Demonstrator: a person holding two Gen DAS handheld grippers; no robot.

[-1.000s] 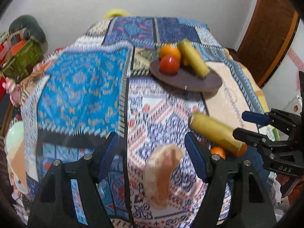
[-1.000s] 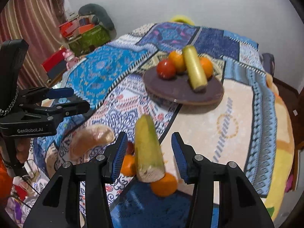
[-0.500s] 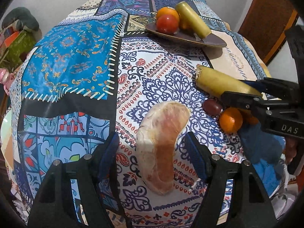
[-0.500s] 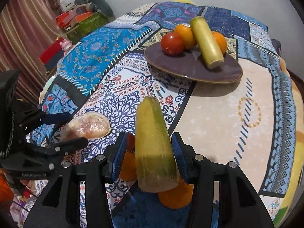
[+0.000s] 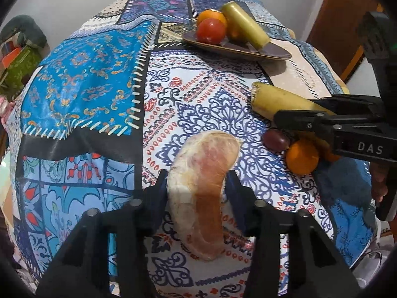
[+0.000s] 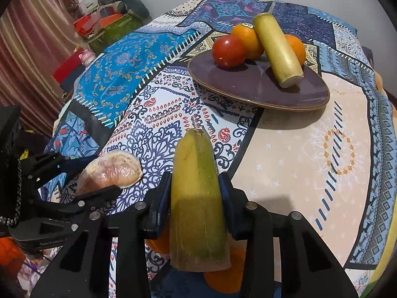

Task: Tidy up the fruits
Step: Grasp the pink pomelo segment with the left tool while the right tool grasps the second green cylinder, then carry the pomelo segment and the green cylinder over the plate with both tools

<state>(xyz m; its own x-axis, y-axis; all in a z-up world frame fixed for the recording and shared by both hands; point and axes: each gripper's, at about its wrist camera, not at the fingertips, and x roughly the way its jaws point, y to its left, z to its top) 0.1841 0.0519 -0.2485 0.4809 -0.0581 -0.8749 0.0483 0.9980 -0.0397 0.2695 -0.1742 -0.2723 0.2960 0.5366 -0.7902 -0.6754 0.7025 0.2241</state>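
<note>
1. Two grips are closing at once. In the left wrist view, your left gripper (image 5: 196,188) has just been closing, and its pads now sit against both flanks of the pomelo wedge (image 5: 202,186). The wedge lies on the cloth (image 5: 82,79), well short of the plate (image 5: 238,49), and you hold it across its narrow width, likely so the curved piece cannot roll out. Right of the wedge, your right gripper (image 5: 292,116) clamps the cane (image 5: 278,100). A plum (image 5: 274,139) and an orange (image 5: 301,157) lie just beside it, on the side away from the plate.

2. In the right wrist view, your right gripper (image 6: 196,193) has likewise just been closing and now squeezes the cane (image 6: 198,198) at mid-length, its far end aimed at the plate (image 6: 258,87). Gripping the middle should keep it balanced when lifted. Left of the cane sits the wedge (image 6: 114,171), with your left gripper (image 6: 82,181) around it. The plate already carries a tomato (image 6: 228,51), two oranges and another cane piece (image 6: 278,49). Its near half is bare, which I judge to be where both pieces belong.
</note>
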